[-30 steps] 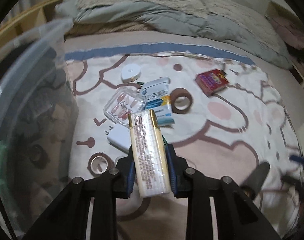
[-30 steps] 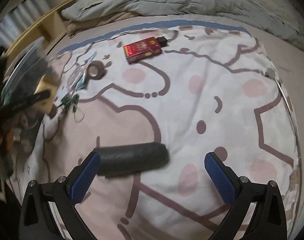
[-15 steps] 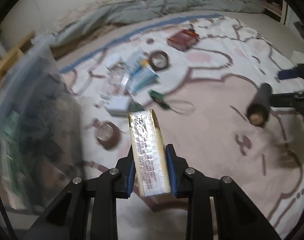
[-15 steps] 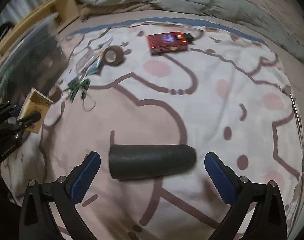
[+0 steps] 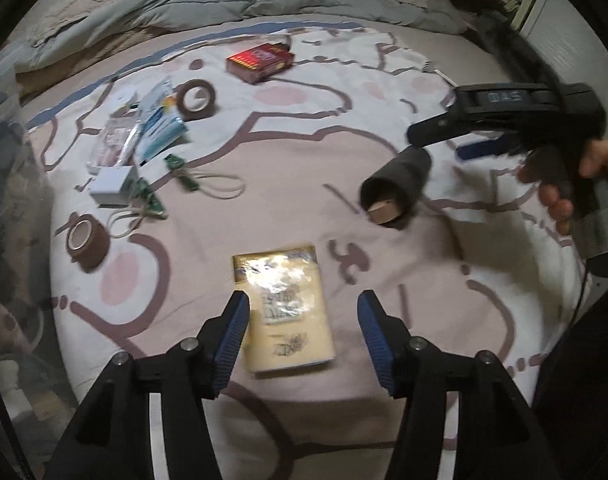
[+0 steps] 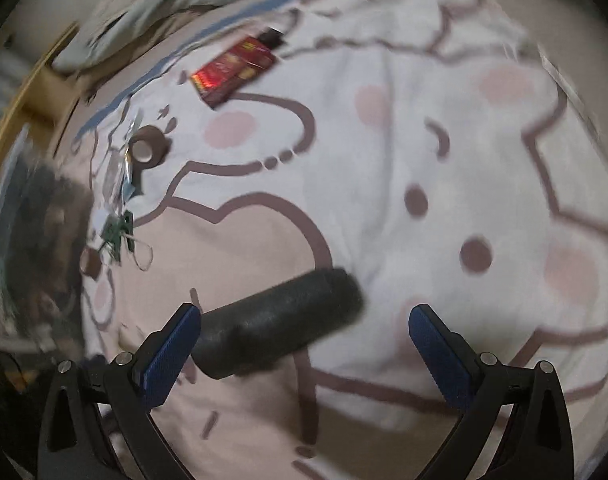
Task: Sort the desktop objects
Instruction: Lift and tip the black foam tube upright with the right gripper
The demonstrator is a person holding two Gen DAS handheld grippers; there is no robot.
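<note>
Now left gripper [image 5: 303,330] just opening, yellow pack [image 5: 284,309] loose between its fingers, right gripper [image 6: 304,350] wide, dark roll [image 6: 277,326] beside its left finger.

Left gripper [image 5: 302,332] jaws just opened, releasing yellow packet [image 5: 283,308], now flat on blanket [image 5: 263,152].

Your left gripper [image 5: 303,334] has black angular arms, silver screw heads and blue ribbed pads. Your right gripper [image 6: 304,342] is built the same; seen from the left wrist, its black body carries a small display, with your hand [image 5: 572,184] on the handle.
</note>
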